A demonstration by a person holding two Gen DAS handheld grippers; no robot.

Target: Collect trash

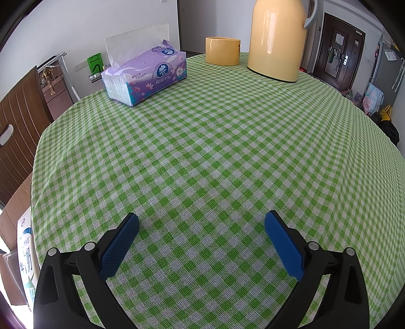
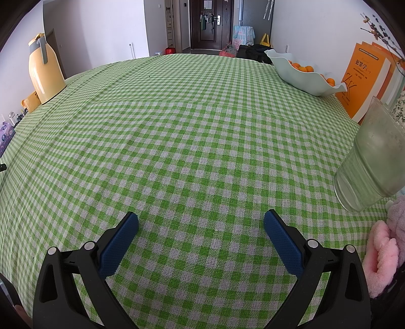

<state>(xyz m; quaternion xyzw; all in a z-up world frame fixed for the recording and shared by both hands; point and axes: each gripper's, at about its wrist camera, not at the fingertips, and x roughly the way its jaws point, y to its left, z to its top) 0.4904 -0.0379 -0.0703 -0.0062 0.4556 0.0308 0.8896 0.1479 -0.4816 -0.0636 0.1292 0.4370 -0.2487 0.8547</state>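
No trash in reach of either tool.
Your left tool (image 1: 201, 219) and right tool (image 2: 200, 219) are both spread wide, empty, over bare counter (image 1: 215, 141); nothing ahead to orient on.

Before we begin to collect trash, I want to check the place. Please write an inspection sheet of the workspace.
Surface: green checked tablecloth, mildly creased.
Job's things: nothing seen; no trash, no bin.
Clutter: tissue pack, yellow cup, yellow thermos, fruit bowl, orange books, glass, pink plush item.
Grippers: left gripper and right gripper, jaws wide, empty.
Cables: nothing seen.
Surroundings: dark door, cardboard box.
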